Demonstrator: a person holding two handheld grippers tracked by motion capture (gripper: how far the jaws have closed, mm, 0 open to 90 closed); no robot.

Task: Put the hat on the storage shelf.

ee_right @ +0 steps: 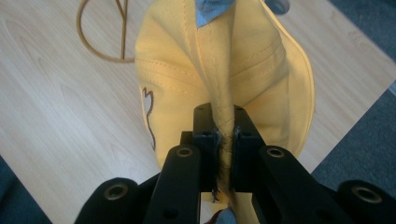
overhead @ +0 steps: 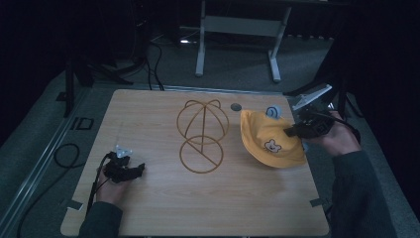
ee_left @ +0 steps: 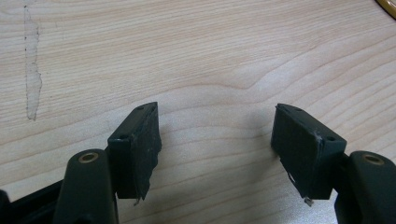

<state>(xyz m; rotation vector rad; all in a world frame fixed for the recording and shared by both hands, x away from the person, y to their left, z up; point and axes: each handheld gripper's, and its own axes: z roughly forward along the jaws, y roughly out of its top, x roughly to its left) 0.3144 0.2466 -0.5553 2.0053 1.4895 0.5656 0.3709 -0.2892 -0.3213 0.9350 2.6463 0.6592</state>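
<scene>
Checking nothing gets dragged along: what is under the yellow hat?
Under the yellow hat, bare wooden table shows around its edge. The right claw pinches a fold; whatever lies beneath the cloth is covered.

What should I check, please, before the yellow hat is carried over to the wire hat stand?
1. Right tongs shut on the yellow hat: ok, a fold of fabric is pinched between the pads.
2. Grip depth: ok, the fabric runs well down between the pads.
3. Wire stand upright, nothing on it: ok.
4. Table between hat and stand free of obstacles: ok.
5. Left tongs open and off to the side, over bare wood: ok.
6. Hat fully lifted off the table: cannot tell.
</scene>
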